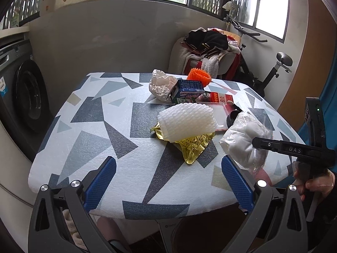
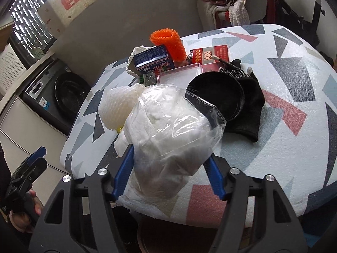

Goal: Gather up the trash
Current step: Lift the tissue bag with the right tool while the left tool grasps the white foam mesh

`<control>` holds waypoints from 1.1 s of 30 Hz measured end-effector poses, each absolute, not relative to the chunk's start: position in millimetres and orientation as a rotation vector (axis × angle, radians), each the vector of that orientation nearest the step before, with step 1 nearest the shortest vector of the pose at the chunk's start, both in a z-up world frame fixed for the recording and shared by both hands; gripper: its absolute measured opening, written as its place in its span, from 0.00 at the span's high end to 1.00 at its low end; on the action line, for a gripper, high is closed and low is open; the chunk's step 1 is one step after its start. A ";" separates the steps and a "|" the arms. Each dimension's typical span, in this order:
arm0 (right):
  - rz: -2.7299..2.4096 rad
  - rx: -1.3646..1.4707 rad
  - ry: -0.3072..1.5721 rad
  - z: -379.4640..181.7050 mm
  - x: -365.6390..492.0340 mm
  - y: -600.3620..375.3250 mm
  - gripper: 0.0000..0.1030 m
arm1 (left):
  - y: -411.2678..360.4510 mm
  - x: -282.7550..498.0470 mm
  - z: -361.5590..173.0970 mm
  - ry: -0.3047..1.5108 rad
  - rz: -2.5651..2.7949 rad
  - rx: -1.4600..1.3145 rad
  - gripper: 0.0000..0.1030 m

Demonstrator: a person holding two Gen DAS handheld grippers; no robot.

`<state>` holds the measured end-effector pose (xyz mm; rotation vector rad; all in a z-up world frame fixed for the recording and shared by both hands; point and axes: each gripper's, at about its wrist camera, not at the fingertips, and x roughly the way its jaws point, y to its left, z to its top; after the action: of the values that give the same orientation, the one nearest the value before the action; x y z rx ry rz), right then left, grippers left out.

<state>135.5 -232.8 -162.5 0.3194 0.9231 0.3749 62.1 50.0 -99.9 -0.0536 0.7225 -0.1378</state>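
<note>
My right gripper (image 2: 170, 162) is shut on a clear plastic bag of white stuffing (image 2: 168, 130) and holds it over the table's near edge; the bag also shows in the left wrist view (image 1: 246, 141). My left gripper (image 1: 168, 177) is open and empty above the table's near side. Trash lies on the patterned table (image 1: 94, 126): a white foam net (image 1: 187, 120) on a gold foil wrapper (image 1: 193, 145), a blue carton (image 1: 187, 90), an orange net (image 1: 199, 76), crumpled white paper (image 1: 161, 84).
A black round lid (image 2: 217, 92) on a black glove (image 2: 250, 97), a clear tray (image 2: 181, 73) and a red card (image 2: 212, 54) lie on the table. A washing machine (image 1: 23, 92) stands left. A chair with clothes (image 1: 208, 48) and an exercise bike (image 1: 273, 67) stand behind.
</note>
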 end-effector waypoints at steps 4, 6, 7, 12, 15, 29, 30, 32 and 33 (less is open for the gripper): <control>0.343 0.295 0.886 -152.3 131.1 -247.2 0.37 | 53.4 78.5 -102.4 0.732 -0.153 -0.103 0.05; 0.329 0.285 0.872 -148.7 130.2 -252.0 0.37 | 54.5 91.2 -104.4 0.743 -0.159 -0.138 0.05; 0.325 0.281 0.866 -146.9 130.4 -253.8 0.37 | 55.4 98.5 -105.5 0.749 -0.162 -0.159 0.05; 0.318 0.266 0.837 -139.8 130.5 -261.0 0.37 | 57.8 141.5 -115.3 0.766 -0.210 -0.276 0.05; 0.323 0.258 0.824 -137.5 131.3 -263.4 0.37 | 62.3 167.0 -129.4 0.797 -0.206 -0.369 0.08; 0.311 0.270 0.836 -144.1 134.6 -270.5 0.37 | 97.6 225.5 -200.6 0.904 -0.238 -0.773 0.56; 0.312 0.271 0.836 -143.7 134.2 -270.6 0.37 | 96.9 224.1 -198.4 0.899 -0.239 -0.763 0.60; 0.314 0.270 0.832 -142.4 132.9 -270.4 0.37 | 93.7 220.9 -191.7 0.891 -0.255 -0.723 0.74; 0.314 0.269 0.831 -141.9 132.4 -270.5 0.37 | 91.0 219.8 -187.7 0.892 -0.260 -0.694 0.80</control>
<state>132.4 -270.5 -141.9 0.2694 0.8313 0.3143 219.8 91.0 -187.7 -0.6937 0.8924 -0.2595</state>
